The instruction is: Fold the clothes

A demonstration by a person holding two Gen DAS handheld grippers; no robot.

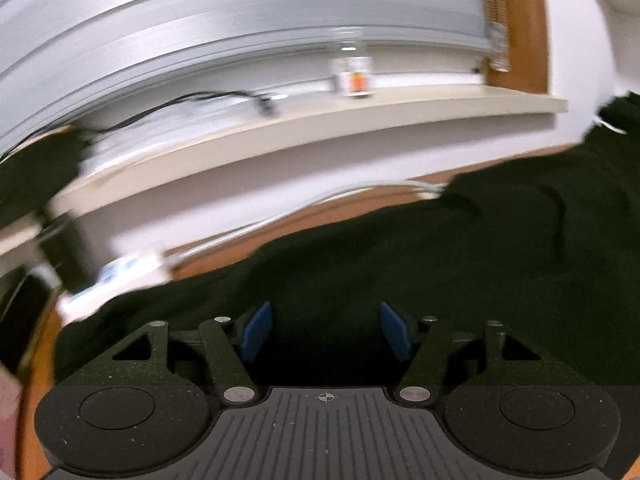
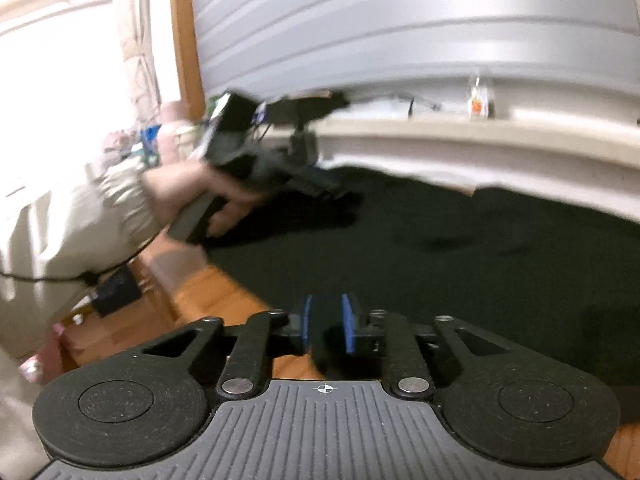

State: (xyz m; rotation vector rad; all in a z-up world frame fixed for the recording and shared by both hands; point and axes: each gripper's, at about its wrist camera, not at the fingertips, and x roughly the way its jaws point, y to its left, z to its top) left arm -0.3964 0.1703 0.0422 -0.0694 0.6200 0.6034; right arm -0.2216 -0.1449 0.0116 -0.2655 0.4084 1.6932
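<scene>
Garment (image 1: 400,280): fills lower frame, ahead of your left gripper (image 1: 326,330), jaws wide, empty.
Right gripper (image 2: 327,330): jaws narrowly apart, cloth edge between, grip unclear.

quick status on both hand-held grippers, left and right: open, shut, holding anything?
Left hand-held gripper: open, nothing held, above the dark green fabric garment.
Right hand-held gripper: narrowly open; the garment's edge sits between the pads, apparently ungripped.

Left gripper (image 1: 326,330) jaws gape wide; right gripper (image 2: 327,326) jaws stand narrowly parted, both angled downward.
</scene>
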